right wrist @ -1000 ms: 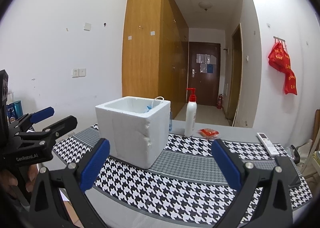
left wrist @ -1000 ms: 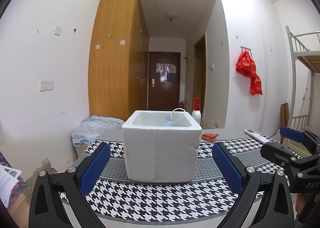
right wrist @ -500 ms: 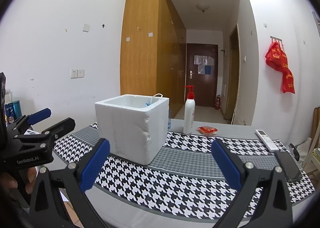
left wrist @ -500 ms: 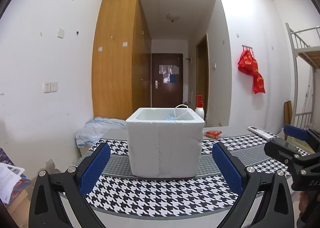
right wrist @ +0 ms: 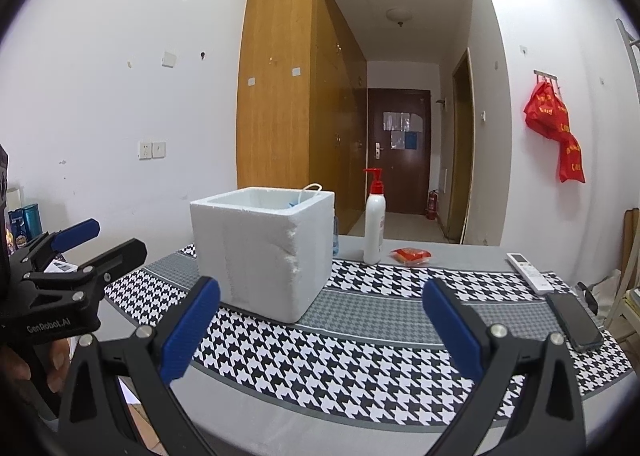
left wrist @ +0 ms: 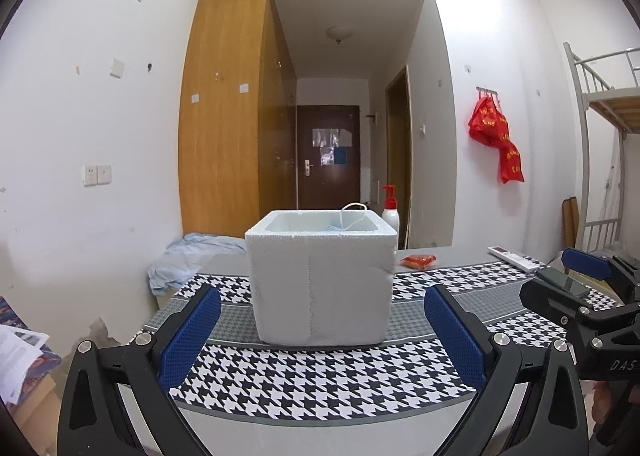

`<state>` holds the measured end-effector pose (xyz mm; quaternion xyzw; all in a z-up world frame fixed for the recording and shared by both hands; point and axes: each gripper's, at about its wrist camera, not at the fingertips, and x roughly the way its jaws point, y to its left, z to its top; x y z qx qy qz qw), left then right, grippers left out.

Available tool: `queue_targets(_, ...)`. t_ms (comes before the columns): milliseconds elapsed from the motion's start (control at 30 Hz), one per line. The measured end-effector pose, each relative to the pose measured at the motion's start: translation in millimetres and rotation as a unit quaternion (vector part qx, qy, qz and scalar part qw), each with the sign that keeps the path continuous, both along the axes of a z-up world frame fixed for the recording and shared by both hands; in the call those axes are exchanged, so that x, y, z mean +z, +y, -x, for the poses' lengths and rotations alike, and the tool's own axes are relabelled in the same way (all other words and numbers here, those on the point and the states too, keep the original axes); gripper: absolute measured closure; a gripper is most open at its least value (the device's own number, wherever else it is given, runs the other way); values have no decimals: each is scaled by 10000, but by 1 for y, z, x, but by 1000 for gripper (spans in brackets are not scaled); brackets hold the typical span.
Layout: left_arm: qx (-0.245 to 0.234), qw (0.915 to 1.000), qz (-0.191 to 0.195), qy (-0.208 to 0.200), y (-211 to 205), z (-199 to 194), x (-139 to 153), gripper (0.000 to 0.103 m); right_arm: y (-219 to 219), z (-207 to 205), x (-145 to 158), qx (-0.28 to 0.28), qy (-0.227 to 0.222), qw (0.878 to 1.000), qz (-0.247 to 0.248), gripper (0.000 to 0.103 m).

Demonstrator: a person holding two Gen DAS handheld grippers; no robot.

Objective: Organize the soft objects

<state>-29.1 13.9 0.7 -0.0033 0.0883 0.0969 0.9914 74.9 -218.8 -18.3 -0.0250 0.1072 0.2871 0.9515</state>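
A white foam box (left wrist: 322, 288) (right wrist: 262, 252) stands on the houndstooth cloth (left wrist: 320, 376) (right wrist: 360, 360). A white loop and something blue (left wrist: 340, 221) (right wrist: 298, 199) poke up inside it; the rest of its contents are hidden. My left gripper (left wrist: 322, 336) is open, low at the table's near edge, facing the box with nothing between its fingers. My right gripper (right wrist: 320, 330) is open too, empty, to the right of the box and back from it. Each gripper shows at the edge of the other's view, the left gripper (right wrist: 76, 256) and the right gripper (left wrist: 576, 276).
A white pump bottle (right wrist: 374, 230) with a red top stands behind the box, a small red packet (right wrist: 410, 256) beside it. A remote (right wrist: 530, 272) and a phone (right wrist: 574, 320) lie at the right. A pale blue cloth (left wrist: 192, 256) lies heaped behind the table's left end.
Both grippers have dropped lower and pulled back a little from the box, so less of its inside shows. Both stay open and empty.
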Motion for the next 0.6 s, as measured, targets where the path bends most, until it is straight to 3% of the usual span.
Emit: queue_targets(600, -55, 10000, -33, -56, -2, 13, 0, 1, -3, 10, -2, -13, -27, 10000, -11, 0)
